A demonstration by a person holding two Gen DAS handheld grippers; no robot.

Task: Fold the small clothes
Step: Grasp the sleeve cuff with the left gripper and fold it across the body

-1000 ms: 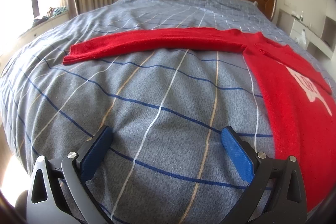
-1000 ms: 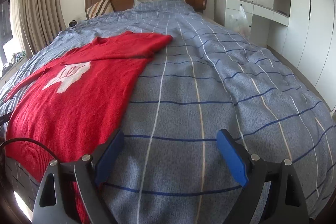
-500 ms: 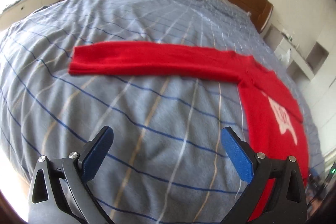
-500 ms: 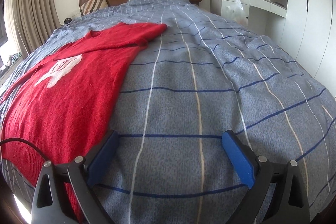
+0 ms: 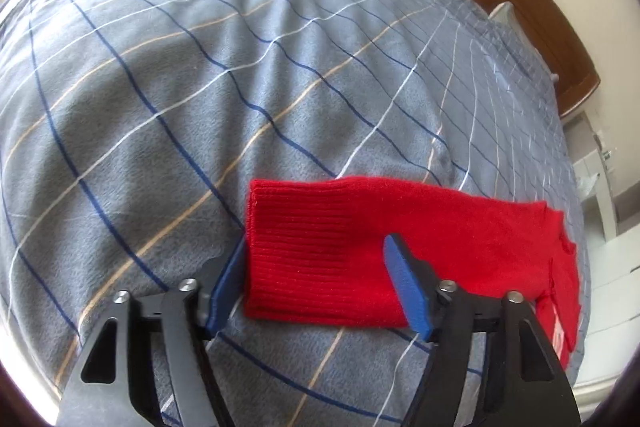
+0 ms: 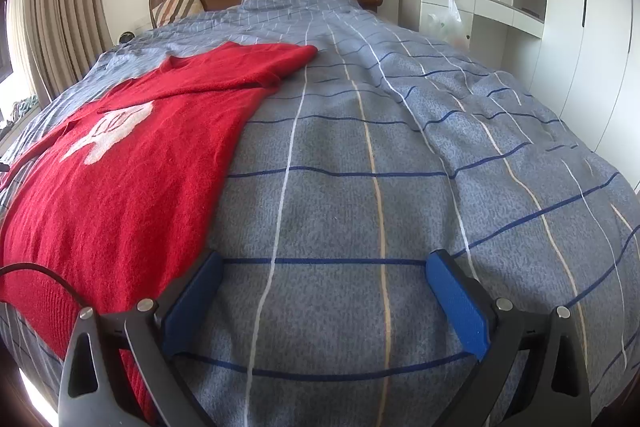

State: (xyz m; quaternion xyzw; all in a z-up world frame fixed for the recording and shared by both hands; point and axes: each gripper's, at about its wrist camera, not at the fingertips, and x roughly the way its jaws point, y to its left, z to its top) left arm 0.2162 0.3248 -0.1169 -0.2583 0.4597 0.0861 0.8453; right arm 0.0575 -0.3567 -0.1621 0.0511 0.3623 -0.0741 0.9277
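Barely begun, by the look of it. Red sweater (image 6: 132, 163) spread flat, front up, on the blue-grey checked bed (image 6: 400, 187), white motif showing on the chest, body not yet folded. Far sleeve (image 6: 256, 67) already lying angled across the shoulder area in the right wrist view, possibly folded in, though hard to say for sure. Other sleeve stretched straight out to the side, ribbed cuff (image 5: 312, 259) sitting between the blue pads of the left claw (image 5: 316, 283), jaws partly apart, straddling the cuff, not yet pinching it. Right claw (image 6: 324, 303) wide open over bare bedding just beside the sweater's hem edge, holding nothing. Left to do, in all likelihood: closing on the cuff, bringing that sleeve across the body, then folding the body itself.
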